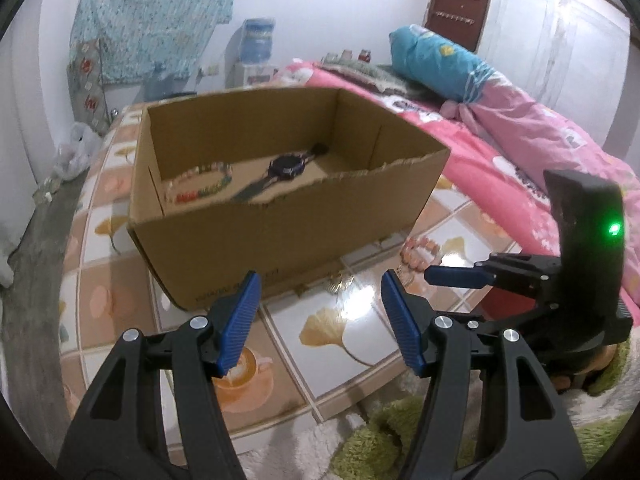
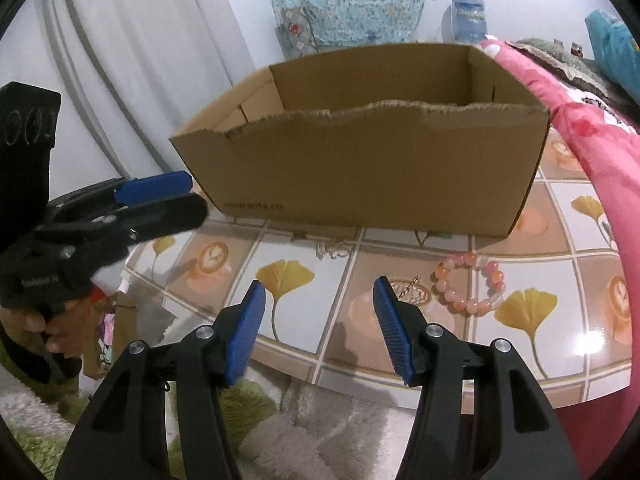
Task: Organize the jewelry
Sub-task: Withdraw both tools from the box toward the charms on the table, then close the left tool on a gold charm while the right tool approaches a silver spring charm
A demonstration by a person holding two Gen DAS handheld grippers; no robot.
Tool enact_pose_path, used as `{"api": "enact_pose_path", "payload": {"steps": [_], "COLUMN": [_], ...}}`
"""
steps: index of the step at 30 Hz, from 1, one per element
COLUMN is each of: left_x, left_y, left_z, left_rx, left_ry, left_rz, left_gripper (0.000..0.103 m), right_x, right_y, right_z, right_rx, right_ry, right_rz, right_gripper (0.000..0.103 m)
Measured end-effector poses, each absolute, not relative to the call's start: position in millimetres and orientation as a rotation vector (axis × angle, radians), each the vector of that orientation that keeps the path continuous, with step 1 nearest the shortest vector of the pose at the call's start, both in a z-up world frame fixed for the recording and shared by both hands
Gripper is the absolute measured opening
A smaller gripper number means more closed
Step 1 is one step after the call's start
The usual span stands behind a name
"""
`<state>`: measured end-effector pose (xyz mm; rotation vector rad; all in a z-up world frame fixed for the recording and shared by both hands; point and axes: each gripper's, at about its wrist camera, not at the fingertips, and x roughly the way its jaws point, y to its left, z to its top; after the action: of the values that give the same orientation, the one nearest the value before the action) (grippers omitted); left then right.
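Cardboard box (image 1: 280,196) sits open-topped on the tiled counter (image 1: 332,332), well in from the near edge, its front wall torn ragged along the top. Inside it, seen from the left wrist view, lie a dark wristwatch (image 1: 280,170) and, just to its left, a multicoloured bead bracelet (image 1: 200,186); the two lie close, though I cannot tell whether they touch.

On the counter outside the box, toward the right-hand edge by the pink bedding (image 1: 520,152), rests a pink bead bracelet (image 2: 472,282), lying flat in a loop. Just beside it on its left is a small gold piece (image 2: 412,288), too small and blurred to name. Another small pale item (image 2: 332,250) lies near the foot of the box's front wall.

Left claw (image 1: 320,320) hangs above the near part of the counter with its blue pads spread wide and nothing between them; the box front is directly ahead of it, and the pink bead bracelet lies ahead and off to its right.

Right claw (image 2: 320,328) is likewise spread apart and empty, hovering over the near edge of the counter. The gold piece lies just beyond its right fingertip, with the pink bead bracelet a little farther right. Neither claw touches any jewelry.
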<state>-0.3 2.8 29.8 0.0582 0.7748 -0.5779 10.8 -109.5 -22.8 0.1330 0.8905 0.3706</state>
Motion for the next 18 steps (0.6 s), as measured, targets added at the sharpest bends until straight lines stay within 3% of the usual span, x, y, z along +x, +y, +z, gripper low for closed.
{"api": "enact_pose_path", "payload": {"steps": [18], "left_x": [10.8], "left_y": [-27.4], "left_z": [-10.9], "left_rx": [0.280], "left_ry": [0.825], "left_rz": [-0.495], "left_gripper": [0.056], "right_x": [24.8], "right_y": [-105.9], "right_z": [-39.6], "right_rx": [0.152], "right_ry": [0.935], "right_rz": [0.356], "right_gripper": [0.054]}}
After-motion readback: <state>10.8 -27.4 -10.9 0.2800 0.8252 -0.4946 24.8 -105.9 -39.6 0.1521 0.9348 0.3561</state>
